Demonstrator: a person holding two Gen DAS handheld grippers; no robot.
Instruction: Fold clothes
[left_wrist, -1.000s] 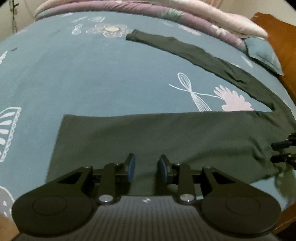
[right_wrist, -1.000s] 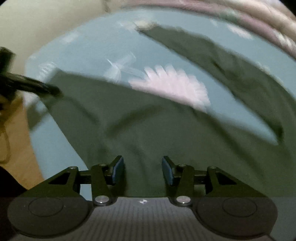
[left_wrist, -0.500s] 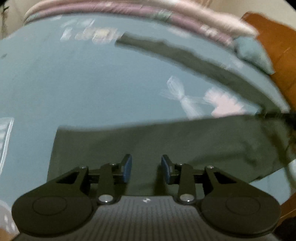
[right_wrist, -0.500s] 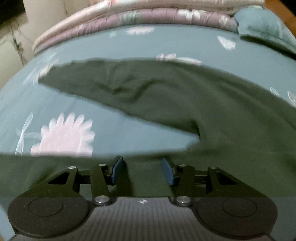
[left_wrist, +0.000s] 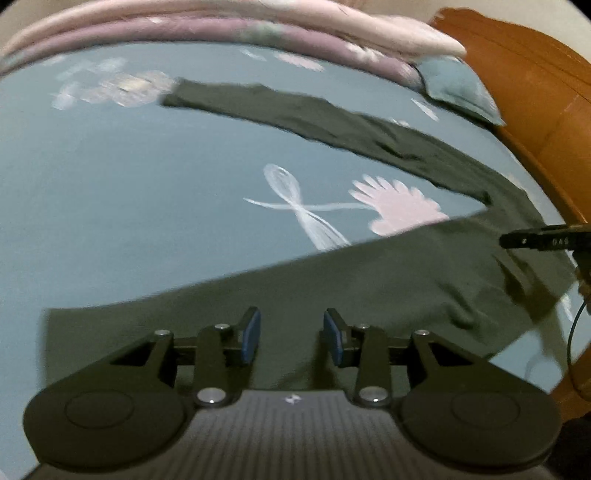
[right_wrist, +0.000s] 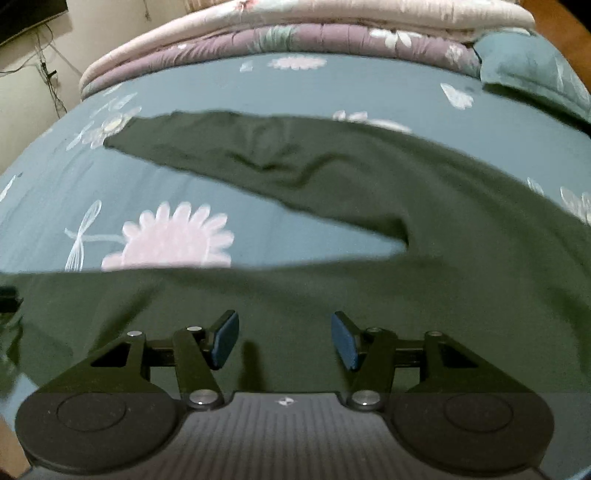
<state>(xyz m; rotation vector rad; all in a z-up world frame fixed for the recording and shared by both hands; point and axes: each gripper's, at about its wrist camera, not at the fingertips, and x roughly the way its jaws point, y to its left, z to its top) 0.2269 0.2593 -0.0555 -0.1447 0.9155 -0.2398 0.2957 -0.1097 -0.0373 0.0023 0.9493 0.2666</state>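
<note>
**Mia:** What moved since a second ago?

**Ben:** The right gripper swung round. Before, it looked across the body of the dark green long-sleeved shirt, all blurry. Now it looks up the bed at the sleeve. The left gripper tipped a bit, so the shirt's edge looks slanted now. The shirt itself has hardly moved.

**Mia:** Are the grippers holding anything?

**Ben:** No. Both have a wide gap between their blue pads, with nothing in between. They just hang low over the shirt's body.

**Mia:** Where is the shirt?

**Ben:** It lies on the blue flowery bedsheet. The body lies flat along the near edge of the bed. One sleeve stretches far out toward the rolled-up quilts and the pillow. I can't see another sleeve.

**Mia:** Is the folding done?

**Ben:** No, I don't think so. The body looks narrow and neat, so it may be folded once, but I can't be sure. That long sleeve sticks out on the sheet, well away from the body. It needs to come in over the body, and then the shirt needs folding smaller.

**Mia:** What's that black thing on the right in the left view?

**Ben:** That's the tip of the right gripper, over the shoulder end of the shirt.
</note>
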